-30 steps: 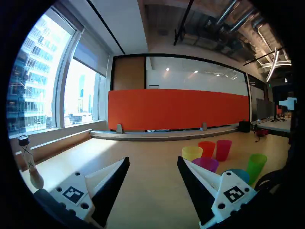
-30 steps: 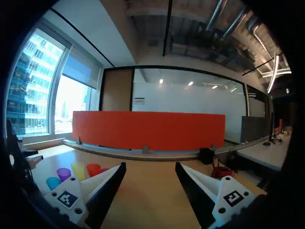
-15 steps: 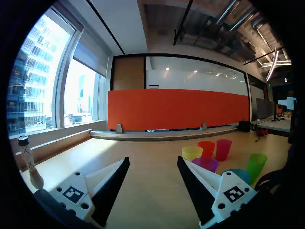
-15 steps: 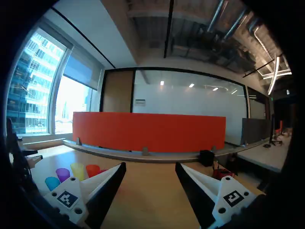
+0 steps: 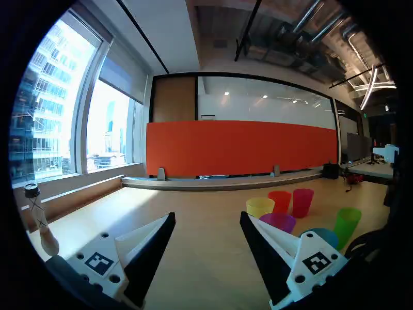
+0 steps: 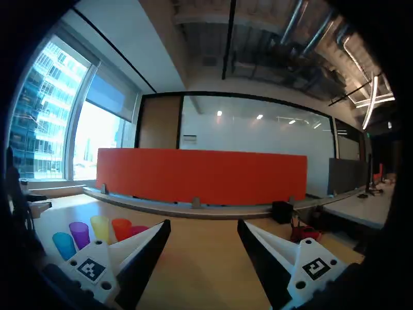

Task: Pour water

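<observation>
In the left gripper view, the left claw [image 5: 206, 235] stands open and holds nothing, above the desk [image 5: 206, 206]. The bottle [image 5: 38, 219] stands upright near the desk's window-side edge, well apart from the cups [image 5: 259, 206], which are grouped closely toward the right. Much bare desk lies between them, so there is room to reach. The risk seems to be this: the cups look light and stand tightly, so a finger could knock one over, and a push could tip the tall, narrow bottle.

In the right gripper view, the right claw [image 6: 204, 243] is also open and empty. The cups [image 6: 100, 228] are at its left, and the desk [image 6: 201, 268] ahead is bare up to the far edge.
</observation>
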